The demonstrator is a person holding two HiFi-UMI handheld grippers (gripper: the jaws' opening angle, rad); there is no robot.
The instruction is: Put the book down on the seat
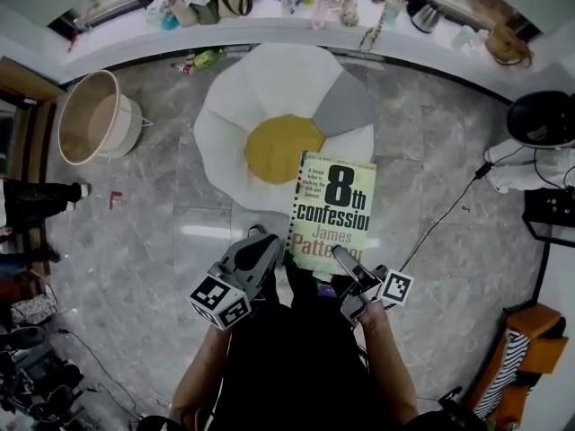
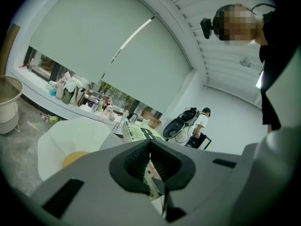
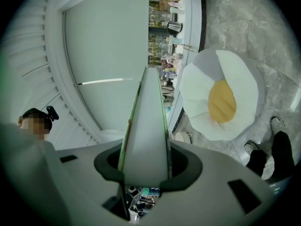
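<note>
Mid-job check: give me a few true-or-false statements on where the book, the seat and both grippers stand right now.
1. Both the left gripper and the right gripper are shut on the book. True.
2. The book lies flat on the egg-shaped seat. False: it is up in the grippers, not yet set down.
3. The seat's yellow centre has nothing on it. True.
4. The bucket stands on the seat. False: it stands on the floor, to the seat's left in the head view.
</note>
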